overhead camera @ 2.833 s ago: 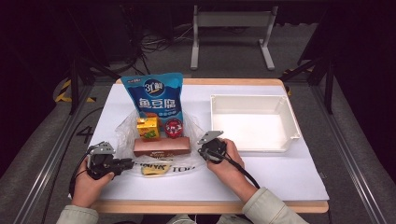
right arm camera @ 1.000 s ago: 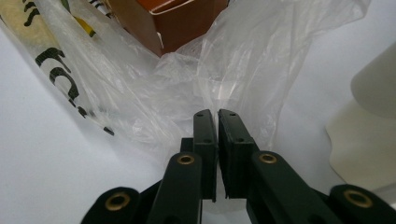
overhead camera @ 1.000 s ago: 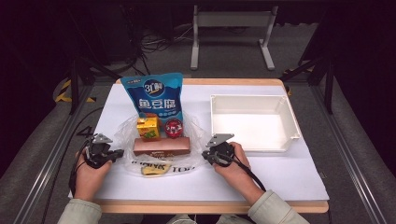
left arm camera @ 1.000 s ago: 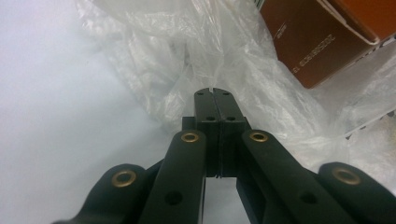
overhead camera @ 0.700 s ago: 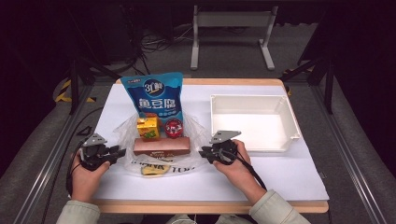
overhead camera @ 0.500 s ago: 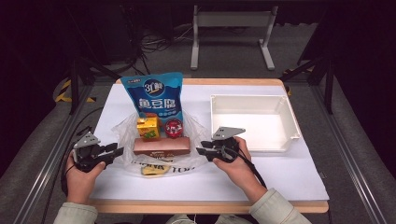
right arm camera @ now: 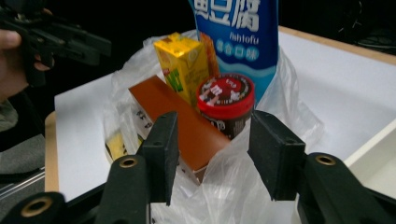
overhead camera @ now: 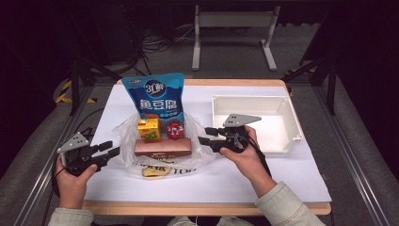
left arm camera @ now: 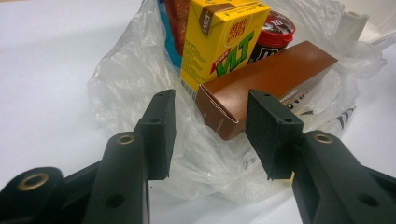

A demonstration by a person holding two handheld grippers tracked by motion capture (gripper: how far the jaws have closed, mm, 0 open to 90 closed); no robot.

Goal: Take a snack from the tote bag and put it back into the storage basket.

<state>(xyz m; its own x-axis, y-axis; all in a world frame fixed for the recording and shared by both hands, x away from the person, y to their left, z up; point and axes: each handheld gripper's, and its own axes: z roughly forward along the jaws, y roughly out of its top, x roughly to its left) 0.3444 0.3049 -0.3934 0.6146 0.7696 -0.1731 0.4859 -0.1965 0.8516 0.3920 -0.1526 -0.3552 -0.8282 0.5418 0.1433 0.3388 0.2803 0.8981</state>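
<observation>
The white table top carries everything, and the 2 grippers are held above it on either side of a crumpled clear plastic bag. That bag lies between the grippers, to the right of the left black two-jaw gripper and to the left of the right black two-jaw gripper; neither one touches it. Beyond the right gripper, on its far right side, sits an open white rectangular plastic tray, well apart from the bag. Standing upright at the far end of the bag is a tall blue snack pouch with white lettering, farther from both grippers than the other goods. In front of the pouch, a long brown cardboard box lies flat across the bag, its 2 ends pointing toward the 2 grippers; in the left gripper view its near end appears between that gripper's jaws but beyond them, not touched. Behind the box stand a yellow drink carton with green print, on the side nearer the left gripper, and a small dark tub with a red lid, on the side nearer the right gripper, just beside each other. Both grippers' jaws have just been opening and now stand apart with nothing pressed between the pads; in the right gripper view the box and the red-lidded tub lie beyond the parted jaws.
</observation>
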